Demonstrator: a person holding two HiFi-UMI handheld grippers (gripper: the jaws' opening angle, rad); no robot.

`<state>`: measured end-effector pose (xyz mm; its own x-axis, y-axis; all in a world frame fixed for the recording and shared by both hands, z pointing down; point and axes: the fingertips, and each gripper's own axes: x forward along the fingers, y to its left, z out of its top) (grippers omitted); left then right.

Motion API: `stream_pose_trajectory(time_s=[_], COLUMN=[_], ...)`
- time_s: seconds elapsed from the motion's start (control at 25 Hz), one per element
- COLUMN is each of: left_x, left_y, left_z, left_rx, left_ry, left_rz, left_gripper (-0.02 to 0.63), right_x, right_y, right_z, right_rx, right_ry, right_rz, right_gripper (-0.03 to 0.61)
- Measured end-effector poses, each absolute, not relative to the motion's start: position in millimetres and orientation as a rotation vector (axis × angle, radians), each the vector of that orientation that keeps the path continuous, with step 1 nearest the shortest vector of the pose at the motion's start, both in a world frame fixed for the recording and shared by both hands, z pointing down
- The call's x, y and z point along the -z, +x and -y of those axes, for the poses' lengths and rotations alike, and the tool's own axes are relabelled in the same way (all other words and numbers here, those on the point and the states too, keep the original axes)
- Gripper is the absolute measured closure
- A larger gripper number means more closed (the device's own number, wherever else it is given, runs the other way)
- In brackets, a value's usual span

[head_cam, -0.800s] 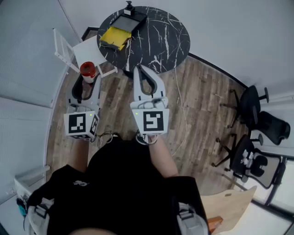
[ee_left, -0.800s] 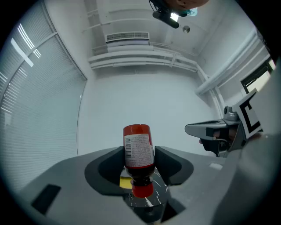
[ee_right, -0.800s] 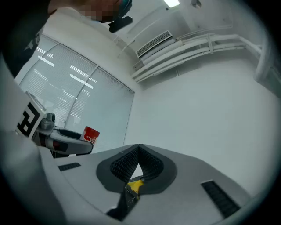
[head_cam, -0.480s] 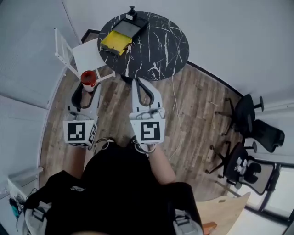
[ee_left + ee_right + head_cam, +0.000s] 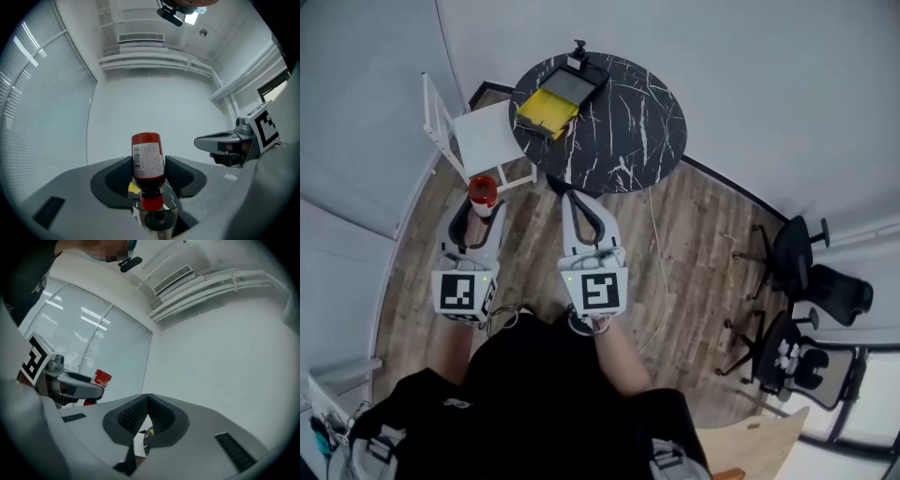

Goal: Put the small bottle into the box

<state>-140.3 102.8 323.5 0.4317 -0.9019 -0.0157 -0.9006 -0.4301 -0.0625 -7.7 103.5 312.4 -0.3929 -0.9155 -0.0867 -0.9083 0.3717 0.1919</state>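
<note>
1. The left gripper [image 5: 480,208] is clamped on the small bottle [image 5: 148,159], with both dark pads pressed against its sides.
2. It is a red bottle with a white printed label. Its red cap points back toward the gripper's body and its base sticks out past the jaw tips.
3. In the head view the bottle hangs over the wooden floor [image 5: 694,244], just beside the front edge of the white chair [image 5: 487,139].
4. The box [image 5: 577,82] sits on the far side of the round black marble table [image 5: 628,122], a black tray with a yellow part [image 5: 547,110] on its near end. The bottle is well apart from it and not yet over the tabletop.
5. The right gripper [image 5: 148,398] has its ribbed pads meeting at the tips, with nothing between them.
6. In the head view it is held just beside the left gripper, its tips at the table's near edge.
7. Both grippers point forward toward the table, their marker cubes close to the person's body.
8. Off to the right, two black office chairs [image 5: 811,267] stand well clear of the action.
</note>
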Motion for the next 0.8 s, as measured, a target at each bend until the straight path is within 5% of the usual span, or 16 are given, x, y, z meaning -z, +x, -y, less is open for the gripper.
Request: stream_pose_trajectory(time_s=[0.8], left_x=[-359], left_y=[-150], left_z=[-22], left_rx=[0.116], left_ry=[-2.644], left_rz=[-1.672], left_gripper=[0.4], right_x=[-340], right_y=[-4], right_z=[-21], right_rx=[0.256], right_ry=[1.719], right_rz=[2.563], right_gripper=[0.583])
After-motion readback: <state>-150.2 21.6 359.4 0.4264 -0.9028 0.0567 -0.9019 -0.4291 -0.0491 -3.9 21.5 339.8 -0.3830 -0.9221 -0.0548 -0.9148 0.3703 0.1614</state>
